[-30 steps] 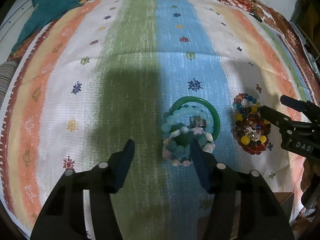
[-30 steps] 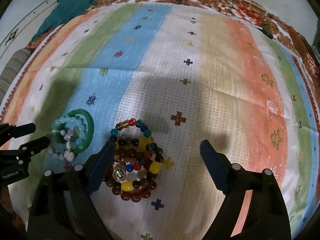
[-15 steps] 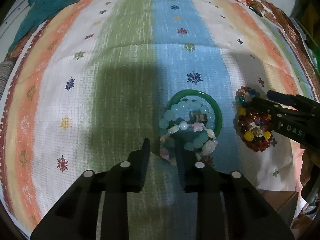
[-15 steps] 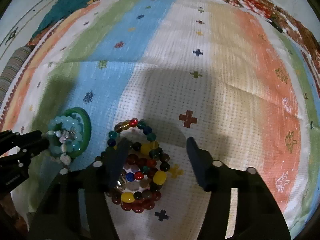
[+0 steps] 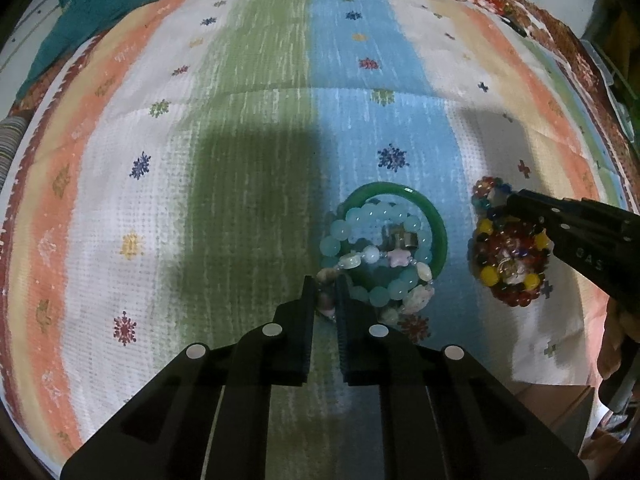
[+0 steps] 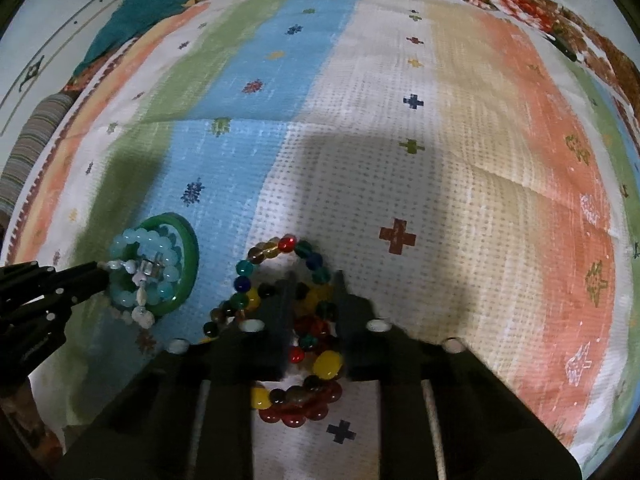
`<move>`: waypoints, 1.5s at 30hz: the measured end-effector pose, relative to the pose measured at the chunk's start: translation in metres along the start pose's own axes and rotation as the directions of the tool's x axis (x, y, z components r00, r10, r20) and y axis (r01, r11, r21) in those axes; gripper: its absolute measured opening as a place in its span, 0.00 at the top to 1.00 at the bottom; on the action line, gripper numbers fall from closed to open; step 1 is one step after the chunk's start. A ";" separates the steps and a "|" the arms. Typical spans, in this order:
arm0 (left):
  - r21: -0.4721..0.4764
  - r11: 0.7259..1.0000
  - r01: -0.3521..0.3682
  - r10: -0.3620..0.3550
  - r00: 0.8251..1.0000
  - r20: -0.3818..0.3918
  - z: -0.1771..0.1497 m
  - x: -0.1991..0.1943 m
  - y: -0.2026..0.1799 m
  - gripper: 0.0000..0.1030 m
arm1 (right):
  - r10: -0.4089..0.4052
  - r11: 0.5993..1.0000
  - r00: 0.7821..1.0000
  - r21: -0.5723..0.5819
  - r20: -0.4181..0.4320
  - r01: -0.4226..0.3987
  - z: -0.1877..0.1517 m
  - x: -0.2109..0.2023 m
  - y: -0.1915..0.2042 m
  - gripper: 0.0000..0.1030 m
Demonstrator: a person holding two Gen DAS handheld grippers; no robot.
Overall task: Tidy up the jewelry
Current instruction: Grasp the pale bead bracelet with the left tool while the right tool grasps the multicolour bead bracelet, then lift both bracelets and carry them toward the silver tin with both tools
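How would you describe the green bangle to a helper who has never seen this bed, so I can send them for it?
Find the blue stripe on the striped cloth. At its near end lies a pile of pale beaded bracelets, and the green bangle rings that pile. It is the only smooth, solid hoop; the bracelets inside it and the multicoloured heap on the white stripe beside it are all strung beads.

right gripper (image 5: pixel 516 200), lettering perhaps "DAS"

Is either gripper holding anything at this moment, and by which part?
Left gripper pinches the near-left edge of the pastel stone bracelet. Right gripper is closed on beads in the multicolored bead bracelets, near the pile's middle. Both piles lie on the cloth.
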State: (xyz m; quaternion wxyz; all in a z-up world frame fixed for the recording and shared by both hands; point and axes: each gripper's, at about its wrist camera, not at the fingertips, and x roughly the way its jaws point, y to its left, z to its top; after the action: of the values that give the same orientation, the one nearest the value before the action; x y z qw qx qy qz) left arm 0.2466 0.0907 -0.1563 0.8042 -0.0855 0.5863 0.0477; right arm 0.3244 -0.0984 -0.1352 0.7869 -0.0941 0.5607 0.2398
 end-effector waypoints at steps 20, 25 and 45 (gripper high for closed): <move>0.048 0.998 0.030 -0.034 0.995 0.090 0.004 -0.041 -0.024 0.91 | -0.018 1.000 0.997 -0.016 0.076 0.019 -0.012 -0.040 0.006 0.90; 0.066 0.997 0.029 -0.036 0.992 0.122 -0.001 -0.054 -0.031 0.91 | -0.022 0.999 0.992 -0.035 0.121 0.027 -0.019 -0.062 0.015 0.90; 0.111 0.992 0.065 -0.097 0.943 0.318 -0.027 -0.132 -0.054 0.91 | -0.033 0.999 0.955 -0.016 0.296 0.040 -0.052 -0.135 0.028 0.90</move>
State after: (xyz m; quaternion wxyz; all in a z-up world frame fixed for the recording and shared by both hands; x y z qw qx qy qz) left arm 0.1905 0.0359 -0.0344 0.8938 -0.0606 0.4444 -0.0010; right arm 0.2327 -0.1329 -0.0248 0.8652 -0.0762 0.4322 0.2427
